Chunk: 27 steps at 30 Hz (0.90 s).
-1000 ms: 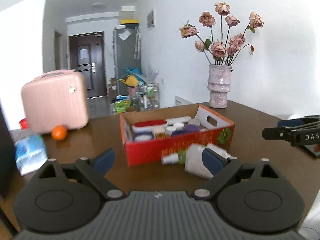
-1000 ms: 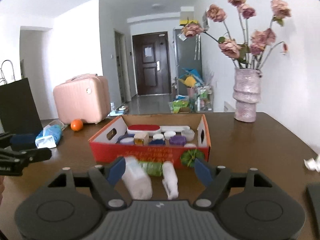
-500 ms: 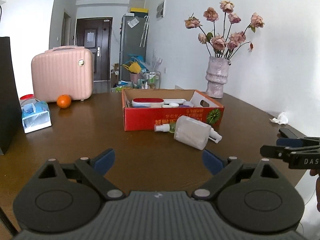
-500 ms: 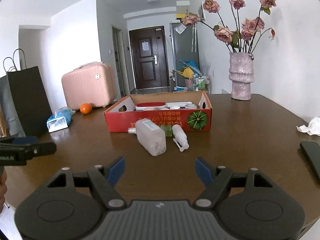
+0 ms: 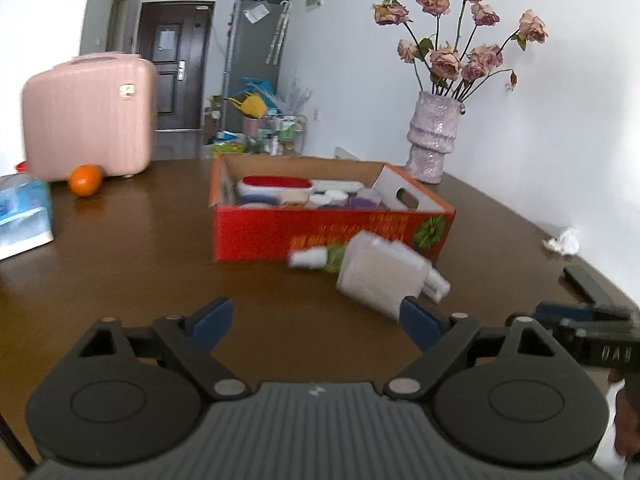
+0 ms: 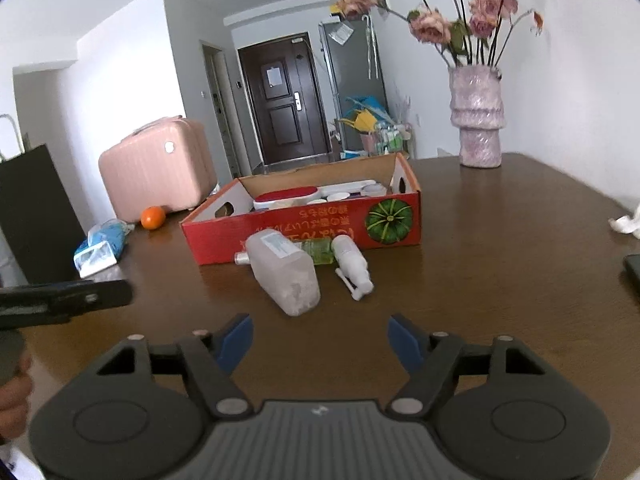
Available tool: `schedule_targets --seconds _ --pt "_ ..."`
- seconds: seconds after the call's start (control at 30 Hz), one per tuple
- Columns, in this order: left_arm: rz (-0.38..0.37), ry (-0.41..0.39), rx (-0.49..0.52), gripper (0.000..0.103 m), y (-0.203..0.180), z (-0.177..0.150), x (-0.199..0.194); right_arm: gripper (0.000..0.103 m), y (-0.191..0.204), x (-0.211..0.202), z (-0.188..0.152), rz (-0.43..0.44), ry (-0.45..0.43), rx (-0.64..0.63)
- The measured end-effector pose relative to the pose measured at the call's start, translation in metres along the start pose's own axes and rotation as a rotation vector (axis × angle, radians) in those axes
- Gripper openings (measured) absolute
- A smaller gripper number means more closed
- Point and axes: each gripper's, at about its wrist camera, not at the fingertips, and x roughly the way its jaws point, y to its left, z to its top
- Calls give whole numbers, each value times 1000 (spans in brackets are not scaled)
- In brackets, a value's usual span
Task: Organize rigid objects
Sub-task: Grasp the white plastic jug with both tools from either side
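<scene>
Red box [image 6: 304, 220]: partly filled with jars and lids. Large bottle [image 6: 284, 276], green bottle [image 6: 318, 250] and spray bottle [image 6: 352, 262]: left lying on table [image 6: 500, 280] before box, unpacked. Left gripper [image 5: 316, 318] and right gripper [image 6: 320, 338]: jaws closing, nothing held between.

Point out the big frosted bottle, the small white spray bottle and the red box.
big frosted bottle [image 6: 286, 270], right wrist view, its flat side.
small white spray bottle [image 6: 352, 260], right wrist view, its body.
red box [image 6: 304, 226], right wrist view, its printed front wall.

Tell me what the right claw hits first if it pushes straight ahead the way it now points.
Probably the large translucent bottle, lying on the table ahead of the closing, empty right claw, slightly left of centre. Depth is uncertain; pointing downward, it might meet the table first.
</scene>
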Motion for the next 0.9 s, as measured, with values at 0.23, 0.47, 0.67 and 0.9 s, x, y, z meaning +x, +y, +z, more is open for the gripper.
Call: schedule_targets --seconds 0.23,0.47,0.67,0.9 --pt "-143 61 -69 58 -4 51 95 51 1 58 29 65 13 79" --pt "-217 151 -133 27 0 53 149 23 -6 103 40 120 60 207" --pt "-237 159 -200 24 10 42 128 19 -11 110 40 124 58 223" --pt "-225 159 -290 24 14 2 77 22 1 90 20 142 87 143"
